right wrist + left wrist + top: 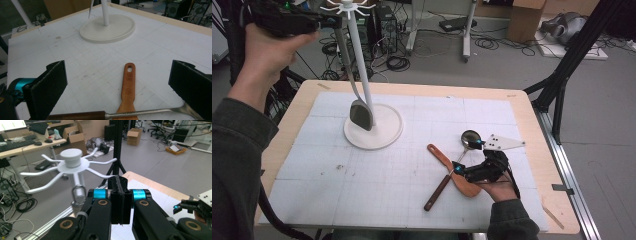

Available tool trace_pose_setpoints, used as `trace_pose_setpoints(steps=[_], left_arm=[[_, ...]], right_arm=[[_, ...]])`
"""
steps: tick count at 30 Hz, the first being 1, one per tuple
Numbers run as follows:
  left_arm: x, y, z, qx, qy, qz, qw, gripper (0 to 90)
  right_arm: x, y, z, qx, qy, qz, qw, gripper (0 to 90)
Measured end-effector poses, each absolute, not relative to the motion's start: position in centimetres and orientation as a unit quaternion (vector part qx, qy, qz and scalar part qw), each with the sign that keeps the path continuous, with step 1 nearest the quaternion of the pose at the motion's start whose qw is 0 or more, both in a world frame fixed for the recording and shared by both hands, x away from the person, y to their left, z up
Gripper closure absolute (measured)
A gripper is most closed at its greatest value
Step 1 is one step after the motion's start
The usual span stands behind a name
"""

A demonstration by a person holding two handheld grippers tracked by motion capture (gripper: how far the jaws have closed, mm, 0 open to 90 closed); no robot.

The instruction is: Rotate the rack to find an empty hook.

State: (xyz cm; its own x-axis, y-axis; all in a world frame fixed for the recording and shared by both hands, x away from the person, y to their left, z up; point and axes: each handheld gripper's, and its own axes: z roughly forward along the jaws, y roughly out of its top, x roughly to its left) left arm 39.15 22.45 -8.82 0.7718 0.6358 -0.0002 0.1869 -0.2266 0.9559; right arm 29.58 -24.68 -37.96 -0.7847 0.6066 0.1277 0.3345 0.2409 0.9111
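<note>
My left gripper (120, 195): fingers pressed together by spatula (361, 114) handle (grip unclear) at rack (373, 125) top. My right gripper (120, 85): fingers wide apart over wooden spatula (128, 87) and ladle (451, 170); bench (412, 91) far-right open.

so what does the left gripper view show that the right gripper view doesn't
Left gripper view: the white rack's round top with spoke hooks, a metal loop handle hanging just below it, and the left gripper shut with its fingers together.

Right gripper view: the right gripper's black fingers spread open over a flat wooden spatula crossed by a dark-handled metal spoon.

Both: the white rack pole and the white gridded mat.
</note>
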Motion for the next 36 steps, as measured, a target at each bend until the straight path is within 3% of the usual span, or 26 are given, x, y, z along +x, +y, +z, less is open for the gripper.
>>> trace_pose_setpoints(steps=[17,36], left_arm=[[39.8,20.1,-9.4,0.753,0.278,0.195,0.564,89.6],[39.7,21.2,-9.2,0.741,0.296,0.210,0.565,89.6]], right_arm=[[29.6,-24.8,-37.9,0.303,0.775,0.540,0.130,0.9],[29.6,-24.8,-37.9,0.302,0.774,0.541,0.128,0.9]])
